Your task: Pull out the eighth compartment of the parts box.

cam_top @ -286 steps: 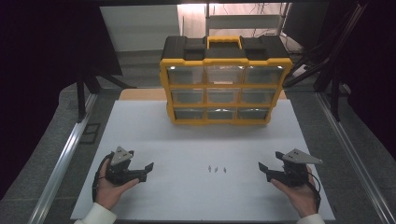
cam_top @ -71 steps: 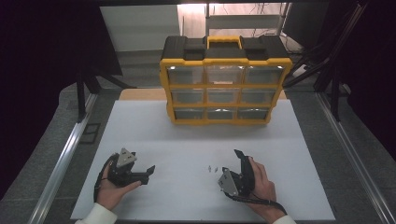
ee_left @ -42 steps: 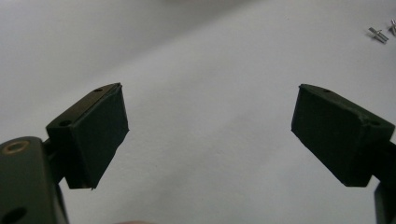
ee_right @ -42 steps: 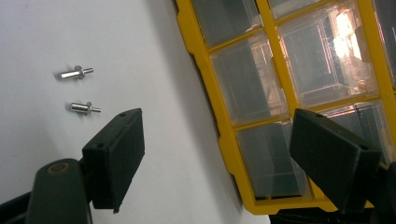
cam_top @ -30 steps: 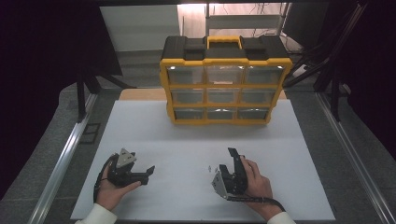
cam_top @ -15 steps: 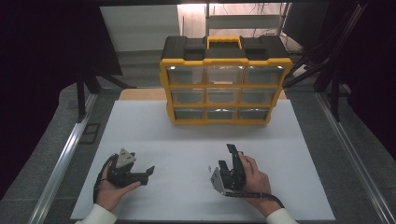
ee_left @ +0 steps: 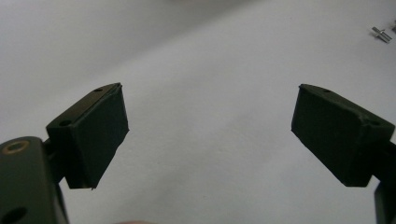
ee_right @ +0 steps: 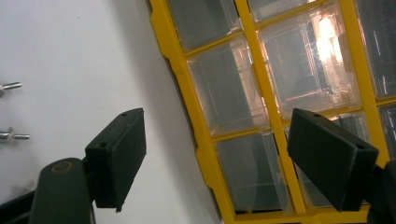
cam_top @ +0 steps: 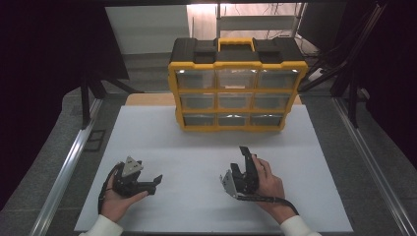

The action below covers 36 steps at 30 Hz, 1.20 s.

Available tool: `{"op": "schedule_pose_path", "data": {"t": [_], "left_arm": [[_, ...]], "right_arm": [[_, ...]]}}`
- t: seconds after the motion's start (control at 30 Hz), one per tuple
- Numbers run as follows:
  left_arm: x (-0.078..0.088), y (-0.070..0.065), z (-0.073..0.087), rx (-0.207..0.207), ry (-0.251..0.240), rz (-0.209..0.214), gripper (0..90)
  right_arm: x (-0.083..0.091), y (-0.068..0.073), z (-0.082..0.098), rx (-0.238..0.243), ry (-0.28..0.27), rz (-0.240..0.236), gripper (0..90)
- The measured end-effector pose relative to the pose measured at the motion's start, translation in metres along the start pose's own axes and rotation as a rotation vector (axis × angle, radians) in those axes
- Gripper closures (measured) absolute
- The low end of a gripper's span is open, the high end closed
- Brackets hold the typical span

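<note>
**Right gripper over the small screws, rolled on edge**

Fig.: high view, w/ both gripper views. Vs. 9.5 s ago, the right gripper [cam_top: 244, 162] has come in from the far-right of the white table mat [cam_top: 162, 142] to near-centre, now rolled on its side, jaws spread wide and empty. Small silver screws [ee_right: 9, 112] lie at left edge of the right gripper view, i.e. just beside the tool, not between the jaws. Yellow-framed drawer cabinet w/ clear plastic drawers [cam_top: 238, 93] stands at far centre, drawers closed. Left gripper [cam_top: 142, 183] unmoved near-left, jaws spread, nothing held. Implication: approx. lined up for a pick; grasp not yet made.
</note>
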<state>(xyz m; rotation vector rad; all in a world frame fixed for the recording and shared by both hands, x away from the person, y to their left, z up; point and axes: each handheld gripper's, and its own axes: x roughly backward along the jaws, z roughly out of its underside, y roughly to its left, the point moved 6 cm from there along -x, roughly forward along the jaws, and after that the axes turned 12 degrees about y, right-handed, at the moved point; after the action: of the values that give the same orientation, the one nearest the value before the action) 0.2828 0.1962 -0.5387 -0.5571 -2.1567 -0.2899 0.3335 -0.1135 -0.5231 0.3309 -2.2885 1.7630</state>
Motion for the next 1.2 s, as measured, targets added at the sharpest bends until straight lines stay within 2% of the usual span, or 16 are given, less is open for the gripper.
{"op": "schedule_pose_path", "data": {"t": [0.37, 0.8, 1.07, 1.1, 1.13, 1.2], "left_arm": [[0.001, 0.0, 0.0, -0.001, -0.003, -0.001, 11.3], [0.0, 0.0, 0.001, -0.001, -0.001, -0.004, 11.3], [0.0, 0.001, 0.001, 0.001, 0.002, -0.006, 11.3], [0.0, 0.001, 0.001, 0.002, 0.001, -0.006, 11.3], [0.0, 0.001, 0.001, 0.002, 0.002, -0.006, 11.3], [0.0, 0.001, 0.001, 0.001, 0.002, -0.007, 11.3]], "right_arm": [[-0.011, -0.007, -0.003, 0.0, 0.007, 0.011, 19.7], [-0.022, -0.015, -0.001, -0.032, 0.025, 0.019, 20.2], [-0.029, -0.018, -0.001, -0.019, 0.033, 0.021, 20.5], [-0.03, -0.017, -0.002, -0.037, 0.032, 0.021, 20.5], [-0.031, -0.019, -0.002, -0.02, 0.03, 0.024, 20.6], [-0.033, -0.018, -0.002, -0.031, 0.033, 0.023, 20.6]]}}
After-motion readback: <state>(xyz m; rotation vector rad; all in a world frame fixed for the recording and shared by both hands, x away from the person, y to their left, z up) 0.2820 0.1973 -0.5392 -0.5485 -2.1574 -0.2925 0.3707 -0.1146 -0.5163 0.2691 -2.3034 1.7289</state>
